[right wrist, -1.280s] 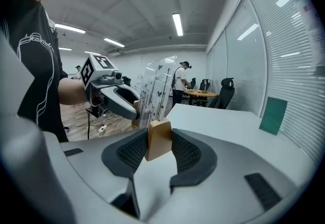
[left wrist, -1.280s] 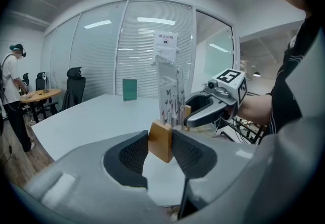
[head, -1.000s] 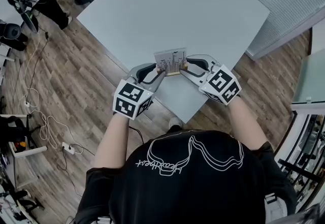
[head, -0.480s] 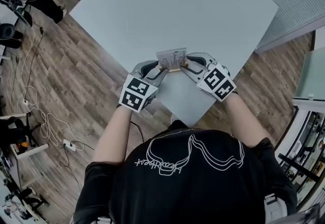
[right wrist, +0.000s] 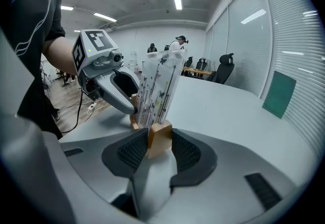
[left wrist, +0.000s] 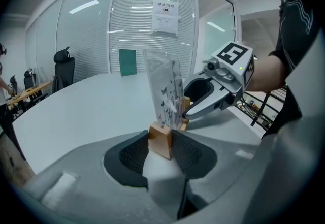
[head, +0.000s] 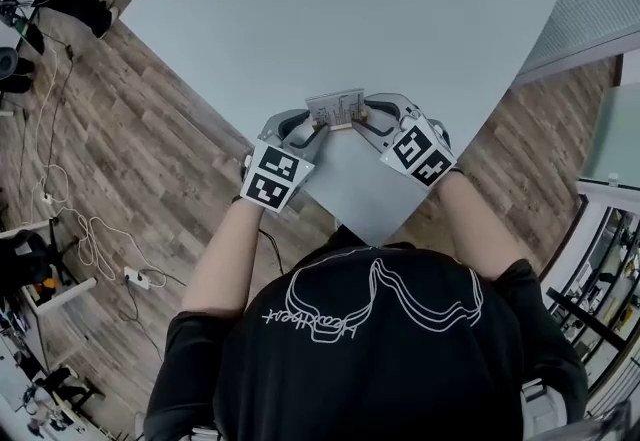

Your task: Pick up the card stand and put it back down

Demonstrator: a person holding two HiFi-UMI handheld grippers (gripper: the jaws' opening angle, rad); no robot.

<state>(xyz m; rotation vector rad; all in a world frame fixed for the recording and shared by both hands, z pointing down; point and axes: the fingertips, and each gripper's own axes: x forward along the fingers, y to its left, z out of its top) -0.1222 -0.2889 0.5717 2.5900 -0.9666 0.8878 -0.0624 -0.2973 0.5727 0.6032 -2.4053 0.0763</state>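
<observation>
The table [head: 330,9] fills more of the head view than it did a second ago, because both of my hands have lowered together toward its near corner. The card stand [head: 336,107] has come down with them and now looks smaller and closer to the surface than it did then. I judge that the lift is done and the put-down is in progress, with only the final landing and the release left. The grip itself has not changed. My left fingers [left wrist: 133,155] are partly closed and clamp one end of the wooden base [left wrist: 161,141]. My right fingers [right wrist: 131,153] are partly closed on the opposite end of the base, so the stand hangs upright between the two, carried from both sides. I cannot confirm whether the base has touched the table. In both gripper views my own fingers cover its underside, and in the head view the fingers and the clear upright sheet [left wrist: 165,88] cover it from above. The far edge of the table is cut off at the top of the head view. The print on the sheet shows only as thin dark lines with small shapes, too fine to read.
</observation>
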